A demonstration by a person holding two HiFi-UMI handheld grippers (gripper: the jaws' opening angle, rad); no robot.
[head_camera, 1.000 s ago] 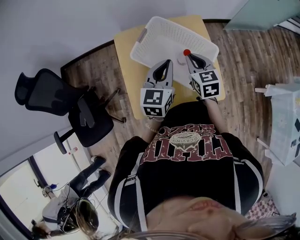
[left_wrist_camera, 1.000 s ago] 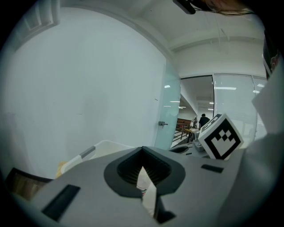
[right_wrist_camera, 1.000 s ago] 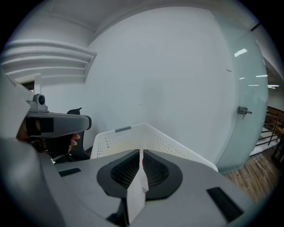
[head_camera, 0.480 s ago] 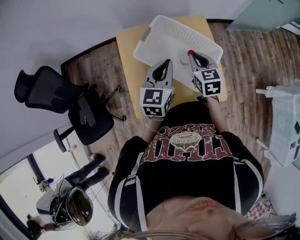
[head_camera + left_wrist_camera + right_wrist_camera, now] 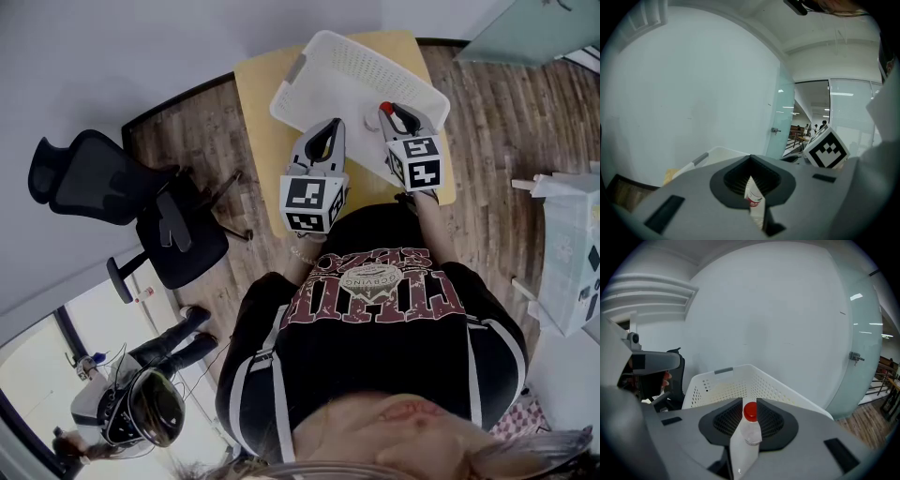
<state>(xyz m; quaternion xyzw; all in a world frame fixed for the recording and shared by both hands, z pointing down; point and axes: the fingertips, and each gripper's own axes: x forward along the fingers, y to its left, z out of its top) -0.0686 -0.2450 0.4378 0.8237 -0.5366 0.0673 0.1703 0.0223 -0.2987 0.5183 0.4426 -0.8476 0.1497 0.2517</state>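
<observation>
Wood-plank floor and a pale wall frame a small yellow counter. A black office chair stands on the floor just beside the counter's left edge. Another person is on the floor at the lower left, well apart from the work. The person holding the tools wears a black shirt that fills the lower part of the head view.

On the counter sits a white perforated basket, covering most of the top. The right gripper view shows its holed wall and a grey handle strip.

The left gripper is held over the counter at the basket's near edge, its marker cube close to the person's chest. In the left gripper view its jaws are pressed nearly together, leaving a thin slit. A white sliver with a small red mark shows in that slit, and what it is cannot be told. A glass door lies beyond it.

The right gripper reaches over the basket's near right part, with its own marker cube behind. Its jaws are pinching a clear bottle, which stands upright between them with the neck rising above their tips. Whether the bottle rests on the basket's floor cannot be told.

The bottle's red cap sits highest, with the basket wall behind it.
</observation>
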